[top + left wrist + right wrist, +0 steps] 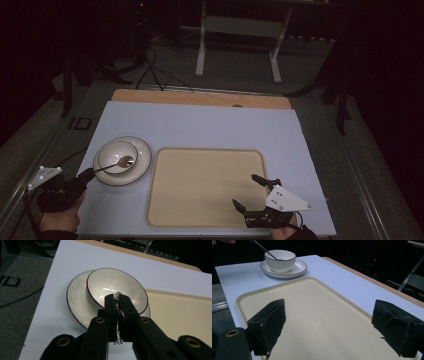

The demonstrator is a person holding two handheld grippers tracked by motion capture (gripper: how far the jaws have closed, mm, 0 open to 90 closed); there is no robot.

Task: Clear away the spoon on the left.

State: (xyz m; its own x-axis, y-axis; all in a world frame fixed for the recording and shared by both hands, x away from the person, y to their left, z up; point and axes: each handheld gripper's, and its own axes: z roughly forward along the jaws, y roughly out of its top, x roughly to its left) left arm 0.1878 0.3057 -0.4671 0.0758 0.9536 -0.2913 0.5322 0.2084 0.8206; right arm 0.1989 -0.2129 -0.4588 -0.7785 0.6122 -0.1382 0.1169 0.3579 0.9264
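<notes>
- Resting in the bowl (pixel 118 158) by the bench's left edge, the spoon (pixel 116 163) is pinched by the left gripper (pixel 85 176).
- Its handle points at that gripper.
- The right gripper (pixel 249 192) is held wide open, empty, over the tray (pixel 200 210).

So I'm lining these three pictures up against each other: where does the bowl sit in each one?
High view: the bowl sits left of centre on its saucer, left of the tray.
Left gripper view: the bowl is centre frame, just beyond the left gripper, shut on the spoon.
Right gripper view: the bowl is upper left, beyond the tray.
Shared landmark: the saucer's dark rim, under the bowl in all three.
</notes>
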